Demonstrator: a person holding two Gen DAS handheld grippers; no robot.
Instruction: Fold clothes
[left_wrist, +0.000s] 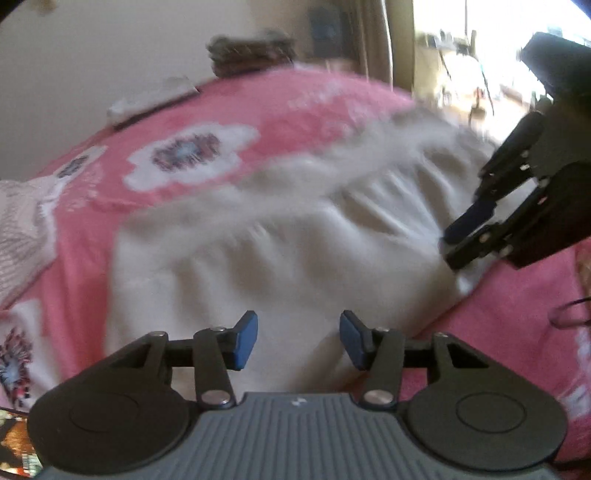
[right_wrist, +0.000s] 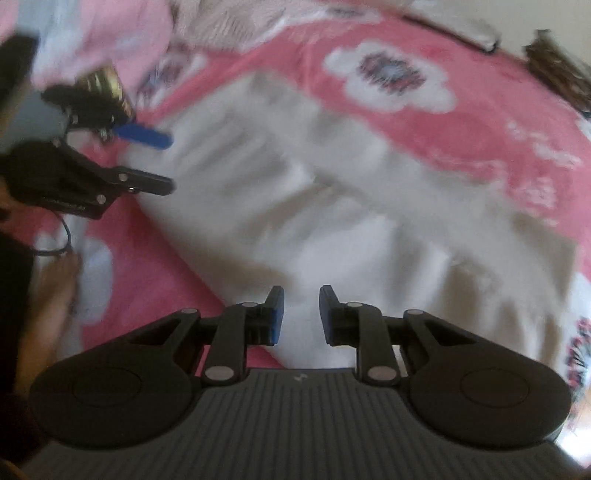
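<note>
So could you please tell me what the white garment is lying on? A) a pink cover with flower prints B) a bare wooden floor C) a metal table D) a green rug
A: the white garment lies spread on a pink cover printed with white flowers.

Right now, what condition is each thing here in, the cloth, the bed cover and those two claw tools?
White garment: spread out on the bed, wrinkled, not neatly folded.
Pink bedspread: lying flat under the garment.
Left gripper: open, nothing between its pads, over the garment's near edge.
Right gripper: narrow gap between its pads, nothing visibly gripped, over the garment.
</note>
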